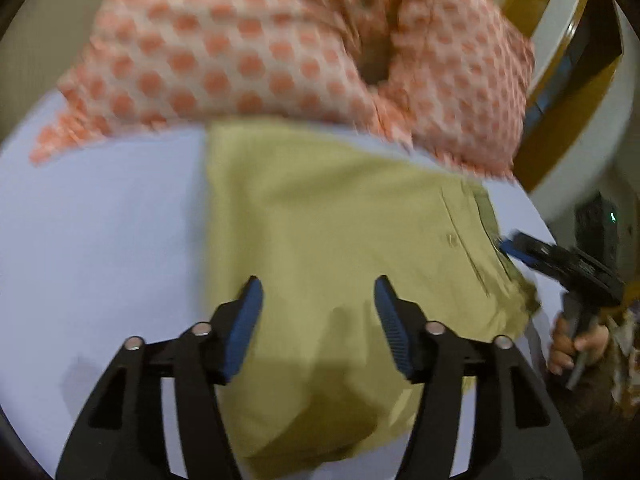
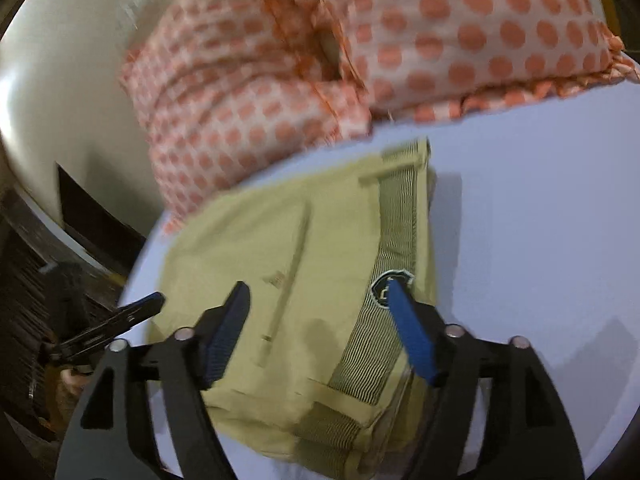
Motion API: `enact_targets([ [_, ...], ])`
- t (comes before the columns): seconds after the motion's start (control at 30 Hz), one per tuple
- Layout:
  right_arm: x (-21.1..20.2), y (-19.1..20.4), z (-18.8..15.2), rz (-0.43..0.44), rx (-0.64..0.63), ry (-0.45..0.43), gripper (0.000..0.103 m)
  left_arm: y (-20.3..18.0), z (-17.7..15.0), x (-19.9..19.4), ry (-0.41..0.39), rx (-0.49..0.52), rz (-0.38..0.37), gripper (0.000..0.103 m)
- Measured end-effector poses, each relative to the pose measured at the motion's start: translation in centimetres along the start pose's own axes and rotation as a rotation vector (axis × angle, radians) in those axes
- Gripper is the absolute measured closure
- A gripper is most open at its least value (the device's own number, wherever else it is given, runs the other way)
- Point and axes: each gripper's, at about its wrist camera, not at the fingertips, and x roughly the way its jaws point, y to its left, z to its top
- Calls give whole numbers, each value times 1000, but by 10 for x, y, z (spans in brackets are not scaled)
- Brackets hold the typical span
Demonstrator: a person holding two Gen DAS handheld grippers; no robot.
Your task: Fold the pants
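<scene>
Khaki pants (image 1: 332, 232) lie folded in a compact stack on a pale lavender table (image 1: 100, 220). In the right wrist view the pants (image 2: 280, 248) show the striped waistband lining and a round label. My left gripper (image 1: 318, 284) is open and empty, hovering over the near end of the stack. My right gripper (image 2: 318, 288) is open and empty over the waistband end. The right gripper also shows in the left wrist view (image 1: 520, 248) at the pants' right edge. The left gripper shows in the right wrist view (image 2: 140, 308) at the pants' left edge.
A person in an orange-dotted white garment (image 1: 280, 52) stands against the table's far edge, right behind the pants. A hand (image 1: 576, 344) grips the right tool's handle. The round table edge (image 2: 136, 264) falls off to dark floor on the left.
</scene>
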Motion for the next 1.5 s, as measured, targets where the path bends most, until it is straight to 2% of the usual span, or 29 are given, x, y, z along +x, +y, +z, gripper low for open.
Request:
enact_targets([
  [0.03,4,0,0,-10,3,6,28,-2,-1,14,34,5,25,39],
  [0.07,3,3,1,-27,-1,-4,27,-7,-1,13,-3,36,58,35],
  [0.13,-2,14,-3,-136,-13,10,25,-13,-3,15,17,50,120,34],
  [0.2,-16,28,-14,-201,-52,-38,9,-17,-15,0,-6,38,119,23],
  [0.23,-32,42,-27,-215,-95,-92,1,-18,-19,-7,-14,35,121,14],
  [0.27,-41,51,-37,-226,-118,-124,1,-19,-31,-20,-32,28,137,8],
  [0.33,-55,66,-59,-266,-149,-152,1,-22,-49,-38,-51,13,171,2],
  [0.4,-55,81,-85,-276,-181,-117,1,-22,-73,-56,-68,-5,184,2],
  [0.47,-47,91,-103,-284,-211,-82,1,-22,-96,-63,-49,-24,170,2],
  [0.57,-27,101,-116,-358,-247,-32,1,-25,-114,-58,-15,-27,216,2],
  [0.83,-8,99,-134,-492,-235,35,1,-42,-124,-43,-13,75,366,2],
  [1.1,-11,99,-137,-492,-227,34,1,-39,-137,-51,-80,88,348,2],
  [1.5,-10,99,-136,-494,-224,38,1,-40,-137,-50,-92,86,354,2],
])
